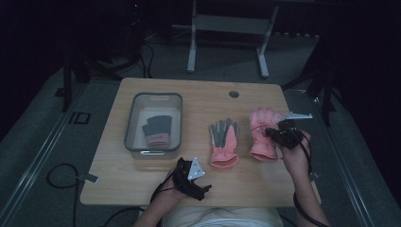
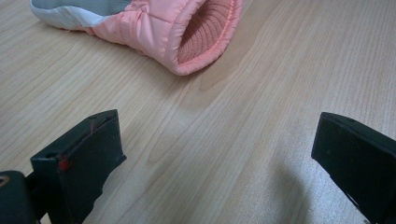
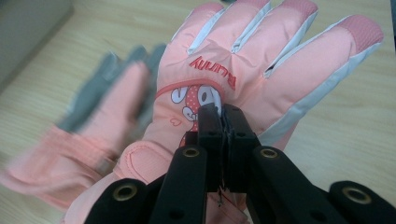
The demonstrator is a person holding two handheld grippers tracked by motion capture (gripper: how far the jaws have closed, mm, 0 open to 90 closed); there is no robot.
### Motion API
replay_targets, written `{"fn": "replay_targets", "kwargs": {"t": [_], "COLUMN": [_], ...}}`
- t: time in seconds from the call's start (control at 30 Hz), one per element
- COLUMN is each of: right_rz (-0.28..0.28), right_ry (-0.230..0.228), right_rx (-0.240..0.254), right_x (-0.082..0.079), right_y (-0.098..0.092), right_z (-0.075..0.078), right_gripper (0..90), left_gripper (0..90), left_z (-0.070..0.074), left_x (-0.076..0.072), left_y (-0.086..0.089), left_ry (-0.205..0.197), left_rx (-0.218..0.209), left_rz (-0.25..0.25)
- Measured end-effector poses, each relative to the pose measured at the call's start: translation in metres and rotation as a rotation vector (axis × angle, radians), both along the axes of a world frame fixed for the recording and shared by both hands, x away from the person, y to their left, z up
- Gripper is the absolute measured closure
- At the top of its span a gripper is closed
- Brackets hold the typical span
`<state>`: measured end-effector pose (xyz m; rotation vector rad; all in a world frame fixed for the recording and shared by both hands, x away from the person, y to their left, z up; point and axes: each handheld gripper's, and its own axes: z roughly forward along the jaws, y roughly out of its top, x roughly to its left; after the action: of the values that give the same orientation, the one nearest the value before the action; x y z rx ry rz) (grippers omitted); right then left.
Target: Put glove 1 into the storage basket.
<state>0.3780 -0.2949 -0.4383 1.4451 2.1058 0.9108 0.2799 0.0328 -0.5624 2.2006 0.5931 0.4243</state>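
Two pink gloves on the table [image 1: 142, 189], third glove [image 1: 157, 130] in the clear bin [image 1: 176, 124] at left. Left gripper [image 1: 204, 188] near the front edge, jaws wide, nothing in them, just short of the palm-up glove [image 1: 224, 142]. Right gripper [image 1: 270, 132] jaws pinched on the back of the right glove [image 1: 263, 135].

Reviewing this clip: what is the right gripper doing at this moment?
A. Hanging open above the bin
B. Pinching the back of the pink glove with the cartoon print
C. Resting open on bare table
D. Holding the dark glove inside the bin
B: in the right gripper view, the right gripper has its jaws closed together on the back of the pink printed glove, pinching its fabric.
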Motion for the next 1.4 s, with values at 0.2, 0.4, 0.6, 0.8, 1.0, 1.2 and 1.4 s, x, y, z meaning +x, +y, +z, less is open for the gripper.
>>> {"fn": "replay_targets", "kwargs": {"t": [0.2, 0.4, 0.6, 0.8, 1.0, 1.2, 1.4], "right_rz": [0.048, 0.101, 0.134, 0.125, 0.097, 0.089, 0.135], "right_ry": [-0.036, -0.047, -0.034, -0.001, 0.064, 0.097, 0.135], "right_rx": [0.019, 0.043, 0.04, 0.004, -0.023, -0.023, -0.027], "right_x": [-0.007, -0.009, -0.011, -0.009, 0.003, 0.012, 0.013], "right_y": [0.04, 0.077, 0.107, 0.119, 0.122, 0.127, 0.125], "right_z": [0.023, 0.03, 0.019, 0.005, -0.022, -0.04, -0.047], "right_gripper": [87.8, 87.7, 87.7, 87.7, 87.6, 87.4, 87.4], "left_gripper": [1.4, 1.4, 1.4, 1.4, 1.4, 1.4, 1.4], "left_z": [0.0, 0.0, 0.002, 0.002, 0.002, 0.002, 0.002], "left_x": [0.0, -0.001, -0.001, -0.002, -0.002, -0.002, -0.003], "left_y": [0.0, 0.0, 0.002, 0.002, 0.001, 0.001, 0.0], "left_ry": [0.0, -0.004, -0.011, -0.014, -0.012, -0.01, -0.007], "left_rx": [-0.002, -0.003, -0.013, -0.015, -0.011, -0.01, -0.008], "left_rz": [-0.002, -0.001, 0.001, 0.0, -0.003, -0.005, -0.007]}}
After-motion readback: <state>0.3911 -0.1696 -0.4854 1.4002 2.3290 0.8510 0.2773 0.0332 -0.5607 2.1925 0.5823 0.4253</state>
